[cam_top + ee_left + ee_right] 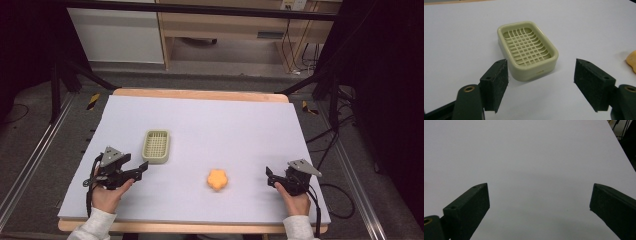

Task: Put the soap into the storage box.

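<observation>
A pale green soap dish [156, 146] with a grid bottom lies on the white mat, left of centre. It sits just beyond my left gripper's jaws as the soap dish [527, 50] in the left gripper view. My left gripper [141, 169] is open, nothing between its pads, a short way in front of the dish. An orange flower-shaped soap [217, 179] rests near the middle front; its edge peeks in as the soap [632, 61] at the right border. My right gripper [269, 177] stands open over bare mat, right of the soap, with the right gripper [539, 197] holding nothing.
The white mat [210, 120] covers a wooden table [200, 94]. Black frame legs and rails flank both sides. Cables trail on the floor at the right. A wooden cabinet stands beyond the table.
</observation>
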`<state>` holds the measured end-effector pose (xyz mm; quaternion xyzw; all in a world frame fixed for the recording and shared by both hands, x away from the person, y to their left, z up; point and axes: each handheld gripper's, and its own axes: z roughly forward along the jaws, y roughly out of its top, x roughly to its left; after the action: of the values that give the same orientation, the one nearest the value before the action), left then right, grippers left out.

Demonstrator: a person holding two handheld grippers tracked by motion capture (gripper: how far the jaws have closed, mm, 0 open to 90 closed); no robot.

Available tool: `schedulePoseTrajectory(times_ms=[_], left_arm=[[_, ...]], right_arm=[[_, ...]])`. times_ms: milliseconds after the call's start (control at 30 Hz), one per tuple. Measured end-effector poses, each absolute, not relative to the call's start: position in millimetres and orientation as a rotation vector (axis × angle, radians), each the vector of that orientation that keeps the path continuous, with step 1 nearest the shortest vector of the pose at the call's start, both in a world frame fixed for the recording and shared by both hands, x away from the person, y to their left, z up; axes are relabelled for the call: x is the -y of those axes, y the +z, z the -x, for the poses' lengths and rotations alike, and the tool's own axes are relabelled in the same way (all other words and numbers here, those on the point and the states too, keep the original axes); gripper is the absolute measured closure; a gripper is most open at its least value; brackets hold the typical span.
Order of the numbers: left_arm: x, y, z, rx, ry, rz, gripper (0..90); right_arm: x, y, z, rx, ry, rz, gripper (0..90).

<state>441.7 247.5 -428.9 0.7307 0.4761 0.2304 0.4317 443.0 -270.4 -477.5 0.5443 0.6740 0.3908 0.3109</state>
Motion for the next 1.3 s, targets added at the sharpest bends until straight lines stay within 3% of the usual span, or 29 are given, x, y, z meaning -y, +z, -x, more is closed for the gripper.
schedulePoseTrajectory(times_ms=[1300], left_arm=[[-164.4, -410.8, -456.9, -1.010, 0.506, -1.935, 23.8]], right_arm=[[269.4, -477.3, -444.2, -1.786, 0.997, -1.453, 5.1]])
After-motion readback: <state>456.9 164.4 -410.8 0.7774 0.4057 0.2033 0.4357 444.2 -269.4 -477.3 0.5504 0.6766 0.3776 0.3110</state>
